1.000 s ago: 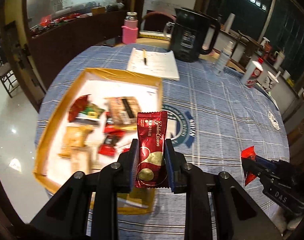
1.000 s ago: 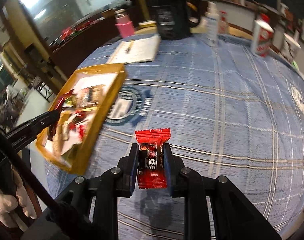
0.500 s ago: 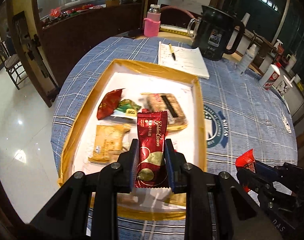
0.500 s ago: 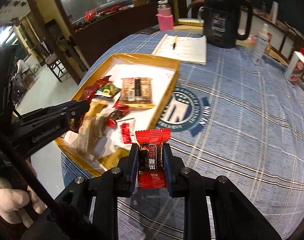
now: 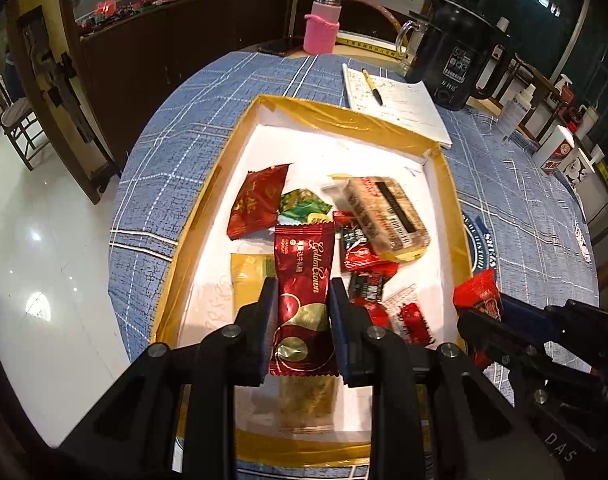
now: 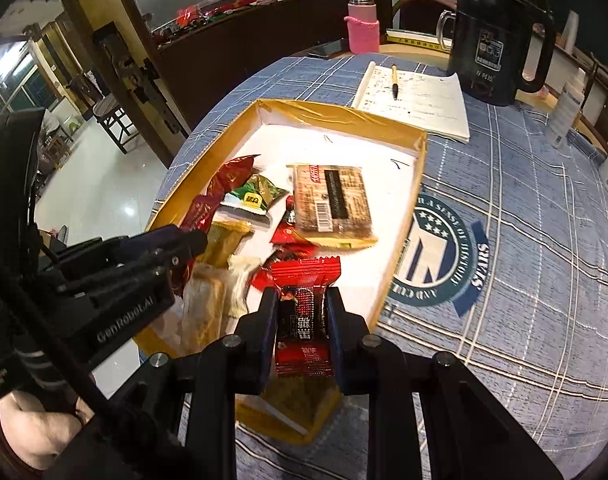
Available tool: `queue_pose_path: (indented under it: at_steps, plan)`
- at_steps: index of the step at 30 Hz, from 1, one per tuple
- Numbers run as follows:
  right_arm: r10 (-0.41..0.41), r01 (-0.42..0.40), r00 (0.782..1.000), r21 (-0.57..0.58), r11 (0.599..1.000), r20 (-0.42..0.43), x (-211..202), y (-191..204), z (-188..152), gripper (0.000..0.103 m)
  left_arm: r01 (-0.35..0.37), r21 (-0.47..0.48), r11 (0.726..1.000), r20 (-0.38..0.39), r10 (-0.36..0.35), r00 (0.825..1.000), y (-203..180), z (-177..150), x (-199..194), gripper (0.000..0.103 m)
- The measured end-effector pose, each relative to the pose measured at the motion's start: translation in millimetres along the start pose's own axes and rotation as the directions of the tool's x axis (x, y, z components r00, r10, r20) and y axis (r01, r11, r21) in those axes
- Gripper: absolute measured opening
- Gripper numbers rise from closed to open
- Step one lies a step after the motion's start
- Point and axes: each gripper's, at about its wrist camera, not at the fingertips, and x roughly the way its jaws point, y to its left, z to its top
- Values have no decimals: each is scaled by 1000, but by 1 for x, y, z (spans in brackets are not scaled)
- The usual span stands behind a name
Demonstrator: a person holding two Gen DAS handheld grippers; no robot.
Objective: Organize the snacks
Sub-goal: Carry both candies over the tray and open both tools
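Left claw (image 5: 300,312) grips maroon packet (image 5: 302,292) upright, directly above tray (image 5: 192,216) floor; right claw (image 6: 302,322) grips red packet (image 6: 304,320) over tray's near-right rim.

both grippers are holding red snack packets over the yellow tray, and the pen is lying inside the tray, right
Not quite. The pen lies on the notepad beyond the tray, not inside it; the right wrist view shows this. The rest holds: the left gripper is shut on a dark red packet and the right gripper on a bright red packet, both over the tray.
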Motion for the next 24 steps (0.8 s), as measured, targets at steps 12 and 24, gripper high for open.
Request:
queue_pose_path:
  at_steps: [12,24]
  plan:
    - [-47,47,999,5,999,-18,27,12,13,23,34,0,999,-43,-34,999,13,1,15,27]
    - [-38,39,999,31,999,-30,52,16,39,23,65,-3,998,-55,-65,996,20,4,22,27]
